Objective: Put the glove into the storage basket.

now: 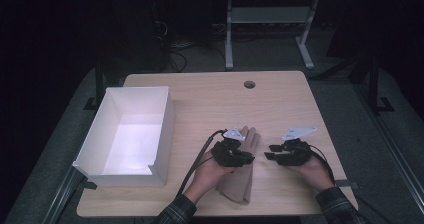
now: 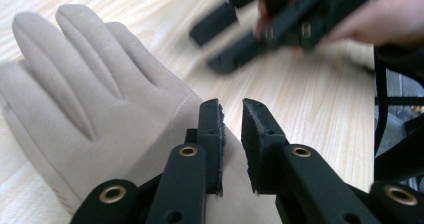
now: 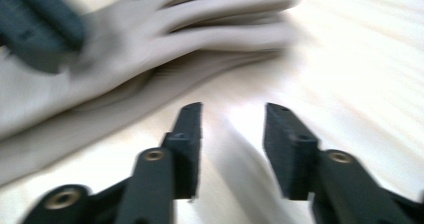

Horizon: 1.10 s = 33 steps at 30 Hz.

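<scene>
A beige glove lies flat on the wooden table, fingers pointing away from me. My left gripper hovers over the glove's palm, its jaws a narrow gap apart with no fabric pinched between them. My right gripper sits to the right of the glove, pointing left toward it, and appears blurred in the left gripper view. Its jaws stand open over bare wood with nothing between them. The glove lies just beyond them, with the left gripper resting over it.
An empty white open-topped box stands on the left part of the table. A round cable hole is near the far edge. Cables trail from both grippers toward me. A table frame and cables stand on the dark floor beyond.
</scene>
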Available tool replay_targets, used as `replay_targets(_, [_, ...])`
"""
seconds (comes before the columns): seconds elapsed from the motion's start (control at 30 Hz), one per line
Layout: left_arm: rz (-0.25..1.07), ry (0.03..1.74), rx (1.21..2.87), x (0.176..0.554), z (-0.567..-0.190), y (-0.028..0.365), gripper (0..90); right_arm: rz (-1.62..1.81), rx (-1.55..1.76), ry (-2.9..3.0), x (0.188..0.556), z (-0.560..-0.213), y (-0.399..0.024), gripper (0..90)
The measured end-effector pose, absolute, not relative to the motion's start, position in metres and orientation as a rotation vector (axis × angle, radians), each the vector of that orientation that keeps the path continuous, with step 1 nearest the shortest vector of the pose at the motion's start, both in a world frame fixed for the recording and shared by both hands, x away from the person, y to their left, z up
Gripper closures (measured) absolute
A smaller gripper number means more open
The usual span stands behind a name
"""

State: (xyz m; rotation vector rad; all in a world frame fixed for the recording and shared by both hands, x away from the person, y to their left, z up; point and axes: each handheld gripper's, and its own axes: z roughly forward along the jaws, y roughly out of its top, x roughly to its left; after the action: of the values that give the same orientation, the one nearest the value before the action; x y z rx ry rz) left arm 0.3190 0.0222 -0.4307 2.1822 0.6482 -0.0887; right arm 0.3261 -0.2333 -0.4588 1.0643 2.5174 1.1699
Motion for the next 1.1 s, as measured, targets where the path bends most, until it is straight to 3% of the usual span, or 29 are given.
replay_targets(0.13, [-0.108, 0.643, 2.234, 0.314, -0.445, 0.014, 87.7, 1.132, 1.115, 2.42, 0.331, -0.461, -0.249, 40.5])
replay_targets(0.33, [-0.083, 0.65, 2.3, 0.312, -0.457, 0.015, 89.6, 1.066, 1.204, 2.362, 0.34, -0.47, -0.257, 29.6])
replay_targets(0.87, [0.062, 0.709, 2.38, 0.305, -0.445, 0.077, 87.9, 1.028, 1.215, 2.311, 0.345, -0.482, -0.259, 20.7])
replay_targets(0.97, [0.082, 0.72, 2.359, 0.305, -0.438, 0.083, 81.8, 1.029, 1.216, 2.312, 0.345, -0.482, -0.259, 20.1])
replay_targets(1.1, [0.147, 0.729, 2.315, 0.31, -0.426, 0.084, 60.9, 1.026, 1.216, 2.313, 0.345, -0.482, -0.259, 19.8])
